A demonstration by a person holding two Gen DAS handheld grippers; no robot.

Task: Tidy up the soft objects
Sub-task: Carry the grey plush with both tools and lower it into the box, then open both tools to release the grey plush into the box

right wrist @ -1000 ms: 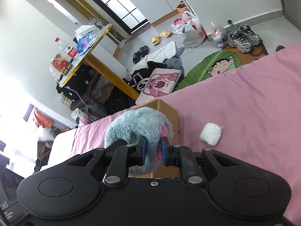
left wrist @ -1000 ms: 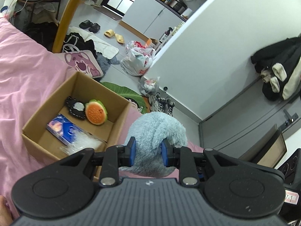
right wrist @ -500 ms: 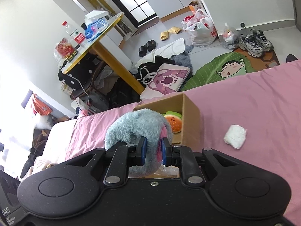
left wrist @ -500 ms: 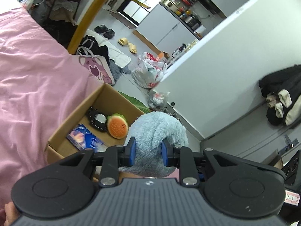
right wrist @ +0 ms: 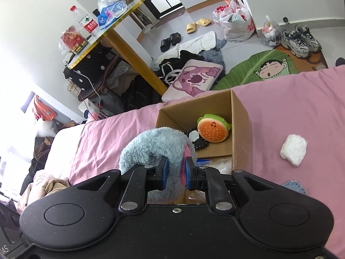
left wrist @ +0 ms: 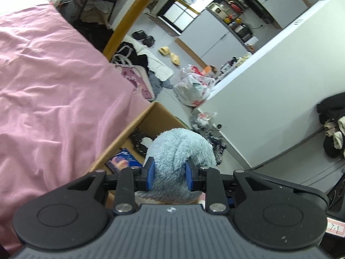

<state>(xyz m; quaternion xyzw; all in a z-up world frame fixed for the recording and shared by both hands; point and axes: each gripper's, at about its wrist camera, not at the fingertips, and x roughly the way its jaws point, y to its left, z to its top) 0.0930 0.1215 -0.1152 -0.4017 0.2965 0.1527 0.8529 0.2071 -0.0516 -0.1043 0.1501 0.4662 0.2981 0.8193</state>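
Observation:
A fluffy blue plush (left wrist: 180, 149) with a pink lining (right wrist: 151, 149) hangs between both grippers. My left gripper (left wrist: 168, 173) is shut on one end of it and my right gripper (right wrist: 174, 172) is shut on the other. Both hold it over the near part of an open cardboard box (right wrist: 239, 116) that stands on the pink bed sheet (left wrist: 54, 99). Inside the box lie an orange and green burger plush (right wrist: 213, 129), a black and white soft toy (right wrist: 197, 139) and a blue packet (left wrist: 121, 161). A white soft wad (right wrist: 294, 149) lies on the sheet right of the box.
Beyond the bed's edge the floor holds a green leaf mat (right wrist: 258, 69), a pink cushion (right wrist: 194, 79), sneakers (right wrist: 299, 40), plastic bags (right wrist: 236, 24) and slippers. A yellow-legged table (right wrist: 120, 41) with bottles stands at the left. A blue fluffy scrap (right wrist: 294, 185) shows at the right.
Both grippers have carried the blue plush toward and over the box; the box now lies closer beneath it, and the plush covers the burger toy in the left wrist view.

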